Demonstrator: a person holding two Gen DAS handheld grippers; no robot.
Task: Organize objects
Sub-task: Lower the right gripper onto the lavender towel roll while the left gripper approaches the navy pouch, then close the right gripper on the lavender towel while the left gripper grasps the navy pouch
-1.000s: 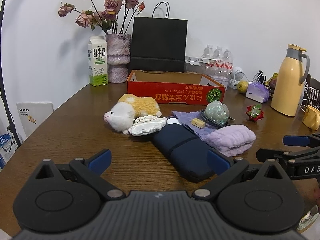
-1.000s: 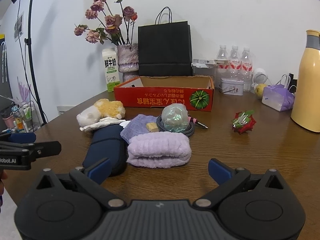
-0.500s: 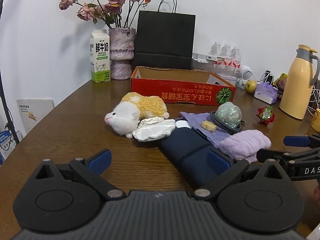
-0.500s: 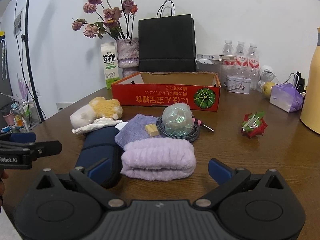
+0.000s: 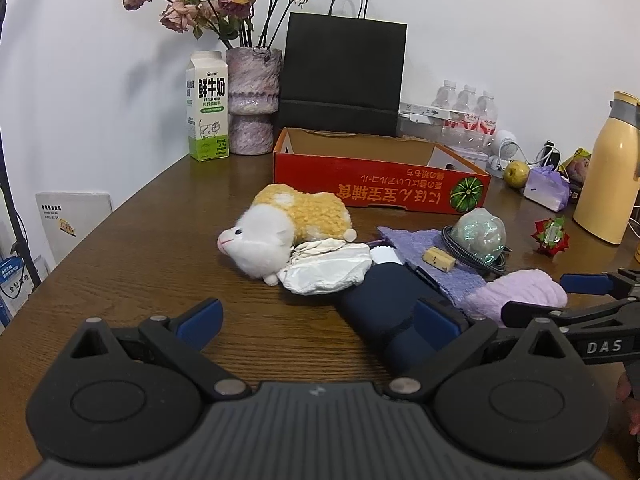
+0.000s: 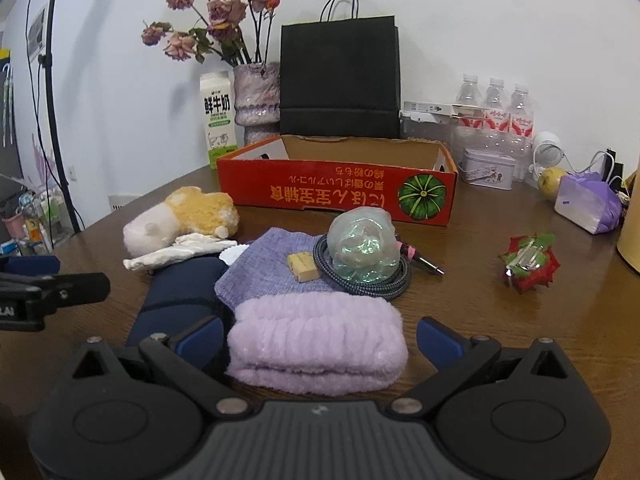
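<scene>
Right gripper (image 6: 318, 330) is held with jaws apart, empty, at lower centre, just before the folded lilac towel (image 6: 318, 354) on the tabletop (image 6: 500, 320). Towel is judged soft, light, compressible; a pinch across its folded middle is advised. Left gripper (image 5: 318, 316) likewise is spread, empty.

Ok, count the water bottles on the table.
3, in a row at the back right behind the white box: left, middle, right. More may be hidden behind them.
</scene>
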